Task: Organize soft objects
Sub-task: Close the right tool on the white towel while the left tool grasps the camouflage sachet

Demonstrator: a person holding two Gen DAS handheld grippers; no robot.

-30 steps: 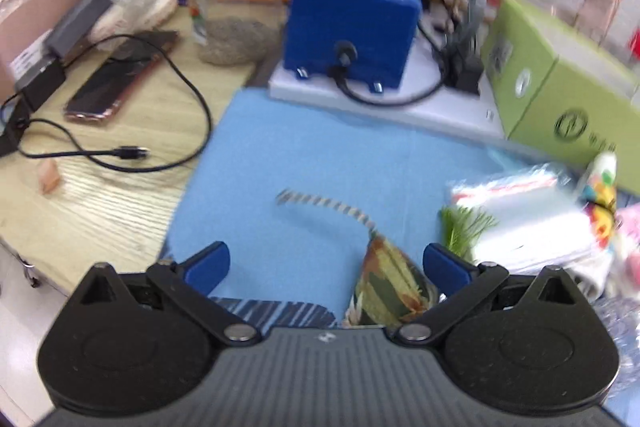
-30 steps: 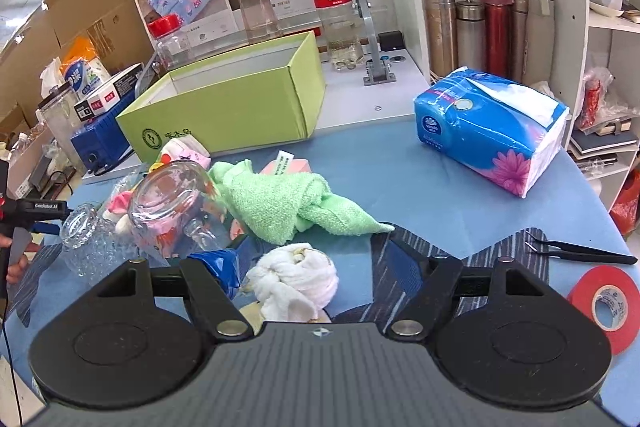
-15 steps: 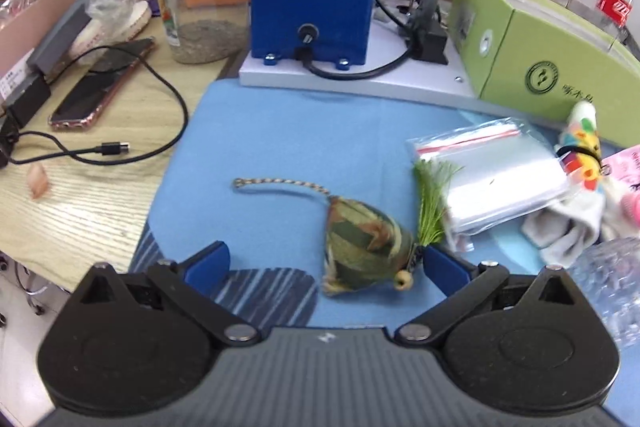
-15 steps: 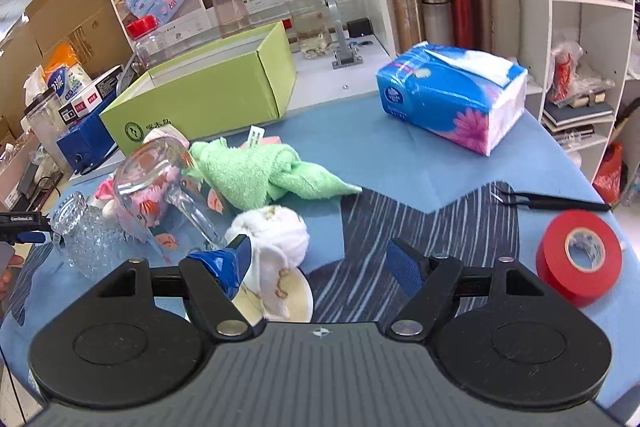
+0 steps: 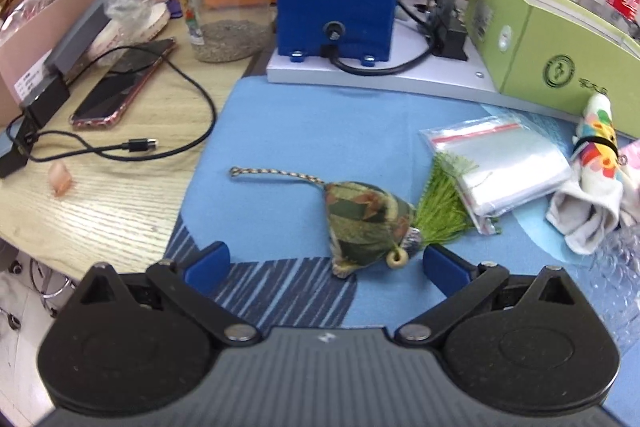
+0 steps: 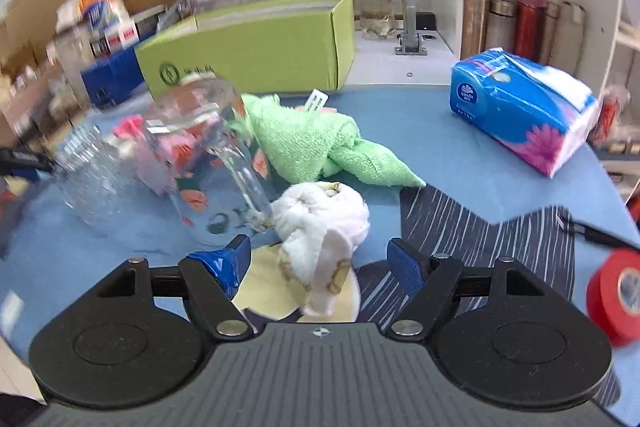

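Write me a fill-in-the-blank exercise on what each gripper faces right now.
1. The tassel on the camouflage pouch is ____ in colour.
2. The left gripper is ____, with nothing held.
3. Between the right gripper fingers lies a rolled ____ towel.
4. The cardboard box behind the green towel is ____.

Missing words: green; open; white; green

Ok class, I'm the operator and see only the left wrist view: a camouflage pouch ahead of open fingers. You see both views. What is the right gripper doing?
Observer: The right gripper is open, straddling a rolled white cloth.
Operator: Anything else soft there?
Observer: A knotted green towel lies just behind the cloth on the blue mat.
Operator: Anything fragile nearby?
Observer: A clear glass jar sits tilted, close to the cloth's left side.
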